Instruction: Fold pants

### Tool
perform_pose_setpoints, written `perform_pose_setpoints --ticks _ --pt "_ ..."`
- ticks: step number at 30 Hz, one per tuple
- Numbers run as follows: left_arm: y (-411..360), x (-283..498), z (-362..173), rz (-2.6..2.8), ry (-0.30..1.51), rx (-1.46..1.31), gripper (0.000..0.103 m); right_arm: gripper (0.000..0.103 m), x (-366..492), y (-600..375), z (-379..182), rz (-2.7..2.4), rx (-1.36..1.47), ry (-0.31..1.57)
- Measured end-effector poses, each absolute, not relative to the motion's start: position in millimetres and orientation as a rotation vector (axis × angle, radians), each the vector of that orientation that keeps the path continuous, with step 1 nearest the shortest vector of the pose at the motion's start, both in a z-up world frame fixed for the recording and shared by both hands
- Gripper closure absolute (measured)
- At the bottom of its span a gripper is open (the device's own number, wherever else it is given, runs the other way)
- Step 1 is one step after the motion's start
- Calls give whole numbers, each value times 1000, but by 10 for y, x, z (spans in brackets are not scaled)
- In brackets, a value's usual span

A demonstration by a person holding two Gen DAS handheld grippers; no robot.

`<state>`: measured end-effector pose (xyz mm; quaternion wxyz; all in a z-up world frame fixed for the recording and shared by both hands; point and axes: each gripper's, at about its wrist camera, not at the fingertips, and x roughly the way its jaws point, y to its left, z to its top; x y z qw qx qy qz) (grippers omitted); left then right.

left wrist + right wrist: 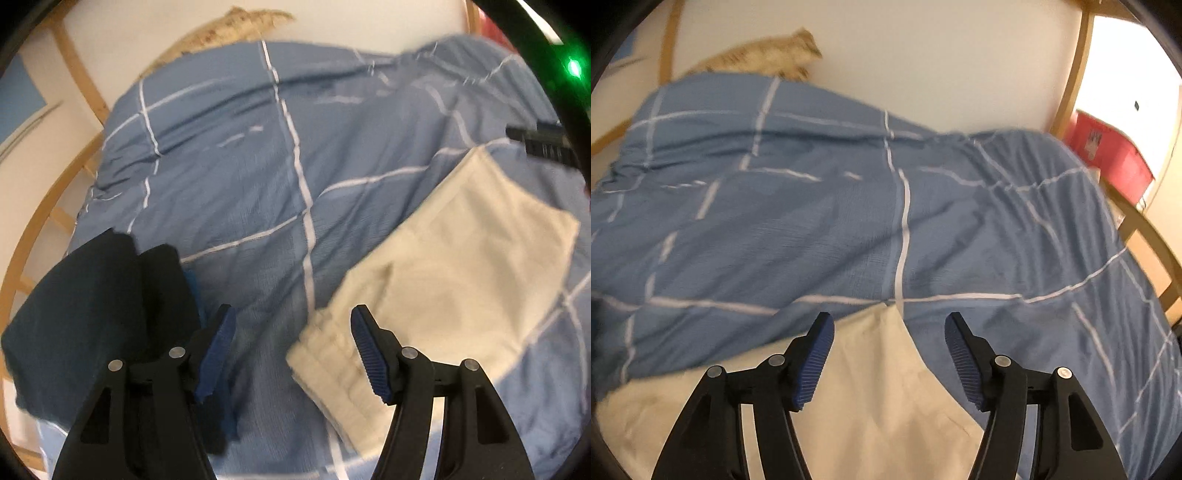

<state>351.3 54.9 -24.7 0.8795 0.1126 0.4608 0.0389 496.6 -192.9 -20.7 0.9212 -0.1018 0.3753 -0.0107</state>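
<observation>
both grippers, left [293, 345] and right [889, 350], gape empty; the cream folded cotton pants [443, 266] run diagonally, waistband nearest the left.

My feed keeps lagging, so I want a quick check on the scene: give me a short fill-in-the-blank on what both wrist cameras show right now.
1. The cream pants lie on a blue checked ____.
2. The left gripper has its jaws ____ and holds nothing.
3. The dark garment lies to the ____ of the left gripper.
4. The right gripper hangs over the ____ pants.

Missing words: duvet; open; left; cream
</observation>
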Motion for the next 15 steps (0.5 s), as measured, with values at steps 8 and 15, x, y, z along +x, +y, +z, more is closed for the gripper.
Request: perform_pose_setpoints --ticks 8,15 --pt "747 2942 -327 78 913 -23 36 36 3805 -1996 -67 77 -177 672" --pt "873 2828 -801 126 947 -314 36 36 3303 -1925 -386 75 -196 629"
